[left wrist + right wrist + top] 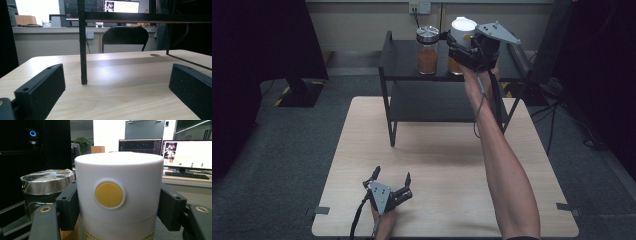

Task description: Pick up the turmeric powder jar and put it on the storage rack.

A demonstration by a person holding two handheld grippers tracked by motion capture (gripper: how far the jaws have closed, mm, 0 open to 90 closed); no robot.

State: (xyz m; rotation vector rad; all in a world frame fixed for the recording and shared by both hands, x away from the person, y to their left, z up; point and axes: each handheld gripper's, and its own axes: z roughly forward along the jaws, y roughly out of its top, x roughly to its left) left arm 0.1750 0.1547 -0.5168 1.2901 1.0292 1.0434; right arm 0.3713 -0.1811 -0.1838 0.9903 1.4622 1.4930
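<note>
White-lidded jar (117, 195) on shelf (402, 60), pinched by right tool (464, 52), beside silver-lidded jar (427, 50); left tool (391, 181) spread on table (447, 165).

No text, label, brand or number could be read anywhere. The white-lidded jar (117, 195) bore only a plain yellow disc (109, 194) with no lettering. The monitors (186, 153) behind it showed graphics too small and blurred to make out, and the screen (121, 6) in the left gripper view was equally illegible.
</note>
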